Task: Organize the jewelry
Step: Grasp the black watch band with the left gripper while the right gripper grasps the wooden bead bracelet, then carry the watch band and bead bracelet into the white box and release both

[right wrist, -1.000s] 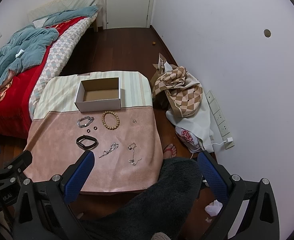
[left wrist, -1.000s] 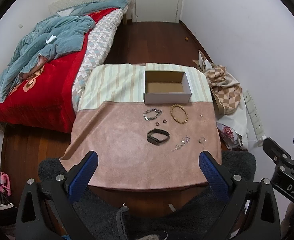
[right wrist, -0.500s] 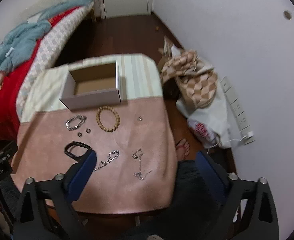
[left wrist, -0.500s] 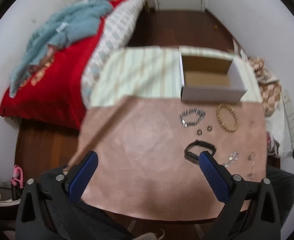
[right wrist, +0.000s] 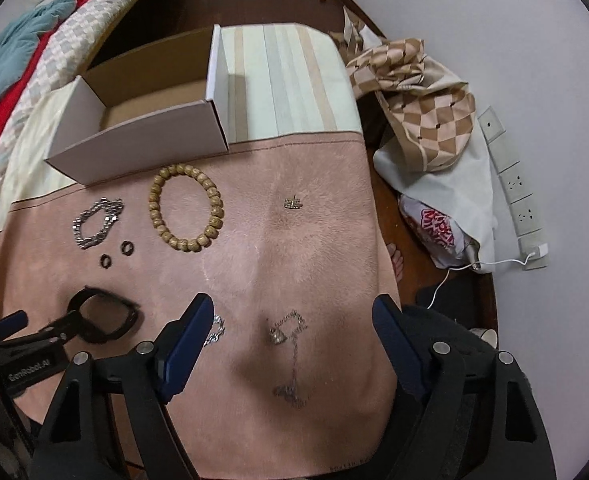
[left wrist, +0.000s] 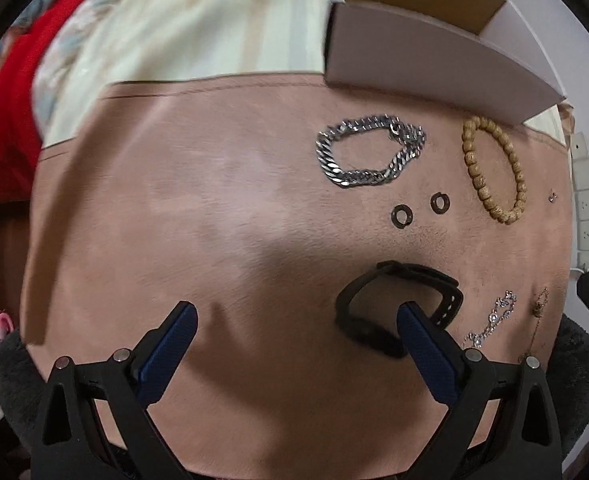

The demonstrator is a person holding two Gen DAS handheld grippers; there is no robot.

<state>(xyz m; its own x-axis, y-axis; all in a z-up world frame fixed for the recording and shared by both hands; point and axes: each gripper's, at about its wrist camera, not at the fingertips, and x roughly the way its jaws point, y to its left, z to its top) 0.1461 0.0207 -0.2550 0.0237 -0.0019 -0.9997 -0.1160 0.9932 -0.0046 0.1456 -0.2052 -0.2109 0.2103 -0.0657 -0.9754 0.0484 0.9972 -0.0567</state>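
Jewelry lies on a pink mat (left wrist: pixel 222 208) in front of an open white cardboard box (left wrist: pixel 426 52) (right wrist: pixel 142 120). My left gripper (left wrist: pixel 294 320) is open, low over the mat; its right finger sits inside the loop of a black band (left wrist: pixel 398 308) (right wrist: pixel 102 316). A silver chain bracelet (left wrist: pixel 368 156) (right wrist: pixel 96 222), two dark rings (left wrist: pixel 420 208) (right wrist: pixel 116 254) and a wooden bead bracelet (left wrist: pixel 494 168) (right wrist: pixel 186 212) lie beyond. My right gripper (right wrist: pixel 294 312) is open over a thin chain necklace (right wrist: pixel 290 344). A sparkly chain (left wrist: pixel 492 318) (right wrist: pixel 216 330) lies by its left finger.
A small earring (right wrist: pixel 293 203) lies alone on the mat's right part. A bed with red and teal covers (right wrist: pixel 10 60) stands to the left. Checkered cloth and bags (right wrist: pixel 422 100) lie on the floor at right, below a wall power strip (right wrist: pixel 514 192).
Both grippers have dropped forward and down toward the mat. The left one now reaches into the black band; the right one now hovers over the thin necklace.
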